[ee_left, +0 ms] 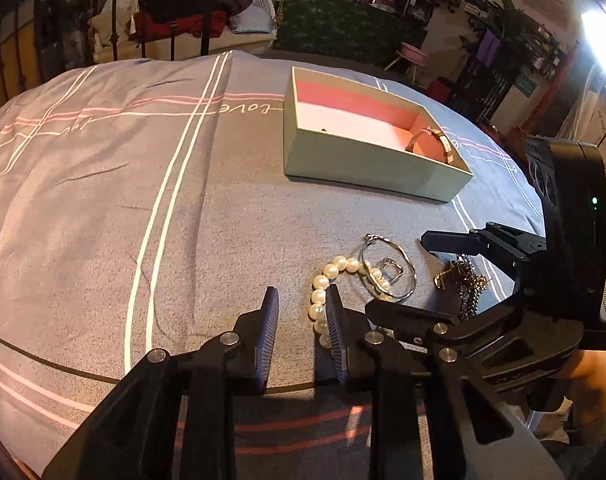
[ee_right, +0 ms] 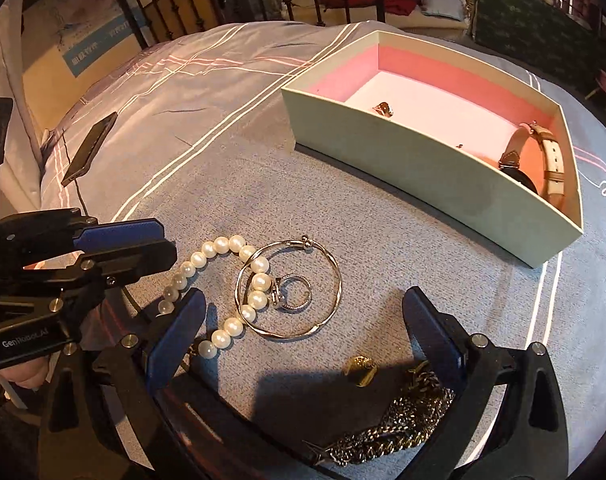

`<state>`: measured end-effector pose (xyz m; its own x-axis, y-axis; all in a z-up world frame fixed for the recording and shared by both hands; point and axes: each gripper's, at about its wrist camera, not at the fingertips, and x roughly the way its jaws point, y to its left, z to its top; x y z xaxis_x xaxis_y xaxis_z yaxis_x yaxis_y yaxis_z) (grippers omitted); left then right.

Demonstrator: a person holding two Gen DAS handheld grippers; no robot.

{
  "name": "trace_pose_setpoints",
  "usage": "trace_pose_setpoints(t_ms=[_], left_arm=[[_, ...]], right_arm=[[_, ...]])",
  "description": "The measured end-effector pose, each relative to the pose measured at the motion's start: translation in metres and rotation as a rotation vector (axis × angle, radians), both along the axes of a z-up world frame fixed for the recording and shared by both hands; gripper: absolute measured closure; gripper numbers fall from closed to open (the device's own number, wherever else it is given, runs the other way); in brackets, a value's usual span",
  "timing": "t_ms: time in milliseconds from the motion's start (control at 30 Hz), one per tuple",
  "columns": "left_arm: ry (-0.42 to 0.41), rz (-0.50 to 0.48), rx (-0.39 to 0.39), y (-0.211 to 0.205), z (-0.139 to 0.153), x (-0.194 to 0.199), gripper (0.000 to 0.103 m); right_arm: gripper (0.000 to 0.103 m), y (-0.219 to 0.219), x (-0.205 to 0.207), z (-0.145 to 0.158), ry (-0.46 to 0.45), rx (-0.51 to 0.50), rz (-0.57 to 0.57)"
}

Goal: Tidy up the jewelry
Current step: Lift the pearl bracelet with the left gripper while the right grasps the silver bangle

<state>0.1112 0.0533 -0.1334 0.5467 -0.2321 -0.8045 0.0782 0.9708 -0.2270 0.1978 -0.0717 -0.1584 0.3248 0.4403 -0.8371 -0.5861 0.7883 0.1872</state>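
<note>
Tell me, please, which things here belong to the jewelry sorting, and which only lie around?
For the job: pearl bracelet, silver bangle, ring, gold chain, box already holding a watch and small pieces.

Lying about: phone on the bedspread, clothes behind.

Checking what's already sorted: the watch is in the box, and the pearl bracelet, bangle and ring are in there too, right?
Only partly. The watch is in the box, but the pearl bracelet, bangle and ring lie on the bedspread in front of the box, as the right wrist view shows.
</note>
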Motion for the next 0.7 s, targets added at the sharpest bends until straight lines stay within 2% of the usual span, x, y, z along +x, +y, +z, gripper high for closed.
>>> trace_pose_setpoints(t_ms=[33, 67, 133, 267, 433, 500, 533, 567, 600, 700], left_arm=[[0.006, 0.007, -0.008, 0.003, -0.001, 0.0, 0.071], [0.011, 0.005, -0.024, 0.005, -0.002, 0.0, 0.058], [0.002, 0.0, -0.043, 0.005, 0.0, 0.0, 0.049], [-0.003, -0.059, -0.005, -0.012, 0.0, 0.002, 0.048], [0.014, -0.119, 0.025, -0.031, -0.013, 0.01, 0.05], [0.002, -0.148, 0.084, -0.041, -0.015, 0.011, 0.062], [-0.008, -0.157, 0.127, -0.045, -0.016, 0.011, 0.074], [-0.016, -0.164, 0.137, -0.047, -0.016, 0.012, 0.089], [-0.018, -0.163, 0.124, -0.047, -0.015, 0.013, 0.094], [-0.021, -0.135, 0.085, -0.04, -0.012, 0.017, 0.094]], right_arm=[[0.01, 0.001, 0.001, 0.0, -0.002, 0.0, 0.003], [0.03, 0.001, 0.001, 0.001, -0.01, -0.005, 0.005], [0.051, 0.002, 0.0, 0.004, -0.041, -0.038, 0.018], [0.051, -0.001, -0.002, 0.007, -0.049, -0.031, 0.032], [0.051, -0.017, -0.007, 0.018, -0.095, -0.016, -0.018], [0.051, -0.029, -0.006, 0.019, -0.078, 0.02, -0.049], [0.051, -0.035, -0.005, 0.019, -0.071, 0.029, -0.066], [0.051, -0.038, -0.005, 0.017, -0.064, 0.029, -0.074], [0.051, -0.041, -0.005, 0.016, -0.065, 0.028, -0.083], [0.051, -0.047, -0.007, 0.014, -0.06, 0.039, -0.103]])
